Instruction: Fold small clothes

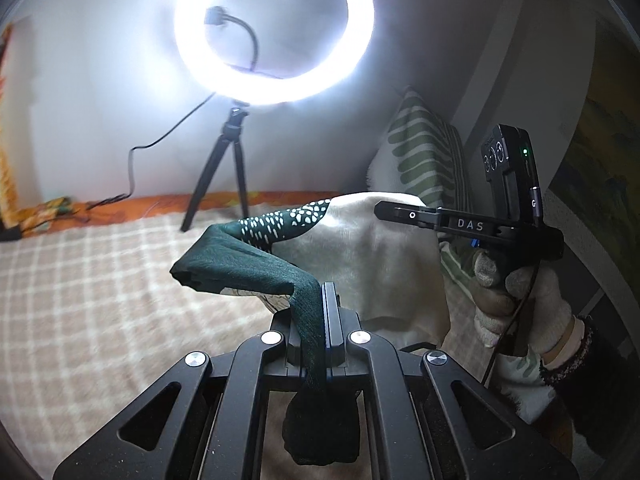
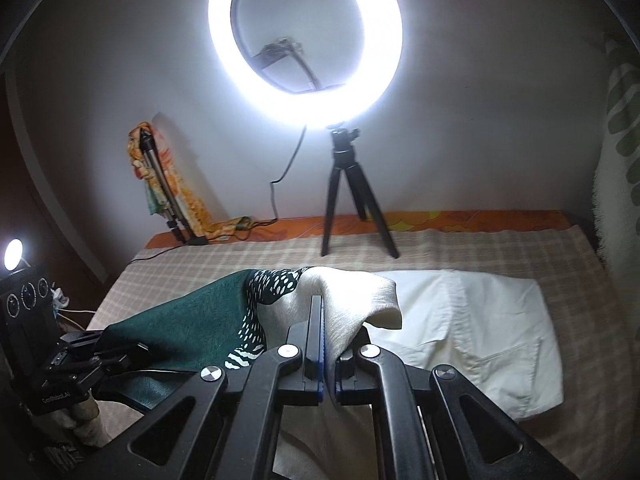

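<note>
I hold one small garment between both grippers, lifted above the bed. It is dark green (image 1: 256,264) at one end, cream (image 1: 368,248) at the other, with a white-spotted band between. My left gripper (image 1: 320,308) is shut on the green end. My right gripper (image 2: 320,320) is shut on the cream end (image 2: 352,300); it also shows in the left wrist view (image 1: 400,212), held by a gloved hand. The green part shows in the right wrist view (image 2: 188,320), with the left gripper (image 2: 100,344) at its lower left.
A checked beige blanket (image 2: 460,252) covers the bed. A folded white garment (image 2: 492,332) lies on it to the right. A lit ring light on a black tripod (image 2: 348,196) stands at the far edge, its cable trailing left. A green-striped pillow (image 1: 424,152) leans at right.
</note>
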Action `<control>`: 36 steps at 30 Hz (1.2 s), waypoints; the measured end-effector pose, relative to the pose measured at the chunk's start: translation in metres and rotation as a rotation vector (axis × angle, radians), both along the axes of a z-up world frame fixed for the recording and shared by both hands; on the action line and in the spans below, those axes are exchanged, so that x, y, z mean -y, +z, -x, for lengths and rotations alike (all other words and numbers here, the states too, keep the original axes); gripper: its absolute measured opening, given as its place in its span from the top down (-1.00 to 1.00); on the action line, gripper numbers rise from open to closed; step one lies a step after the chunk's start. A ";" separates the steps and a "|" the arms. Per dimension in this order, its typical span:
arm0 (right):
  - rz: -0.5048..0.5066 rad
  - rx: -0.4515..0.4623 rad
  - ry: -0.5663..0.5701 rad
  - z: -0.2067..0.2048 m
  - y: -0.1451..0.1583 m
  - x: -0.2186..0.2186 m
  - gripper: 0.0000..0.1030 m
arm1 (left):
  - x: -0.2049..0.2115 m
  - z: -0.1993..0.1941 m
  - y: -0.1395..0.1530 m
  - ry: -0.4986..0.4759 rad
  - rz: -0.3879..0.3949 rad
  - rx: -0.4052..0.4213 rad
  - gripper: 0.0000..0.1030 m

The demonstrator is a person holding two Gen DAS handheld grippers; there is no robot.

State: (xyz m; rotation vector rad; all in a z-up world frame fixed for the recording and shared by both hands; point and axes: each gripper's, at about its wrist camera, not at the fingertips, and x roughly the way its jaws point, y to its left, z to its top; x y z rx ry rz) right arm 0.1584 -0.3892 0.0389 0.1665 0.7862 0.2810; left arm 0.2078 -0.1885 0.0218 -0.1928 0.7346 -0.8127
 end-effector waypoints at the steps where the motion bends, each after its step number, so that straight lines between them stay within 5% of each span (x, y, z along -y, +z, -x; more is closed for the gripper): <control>1: 0.008 0.004 -0.008 -0.002 0.001 0.006 1.00 | 0.006 -0.004 0.001 -0.006 0.002 0.005 0.93; 20: 0.123 0.038 -0.084 -0.049 -0.006 0.122 1.00 | 0.105 -0.057 -0.032 -0.092 -0.005 0.059 0.93; 27: 0.117 -0.091 -0.104 -0.078 -0.058 0.162 0.86 | 0.122 -0.058 -0.076 -0.126 -0.111 -0.047 0.91; 30: 0.194 -0.159 -0.190 -0.082 -0.079 0.178 0.49 | 0.117 -0.049 -0.088 -0.115 -0.185 -0.065 0.58; 36: 0.275 -0.129 -0.298 -0.071 -0.073 0.185 0.39 | 0.093 -0.037 -0.086 -0.078 -0.205 -0.079 0.20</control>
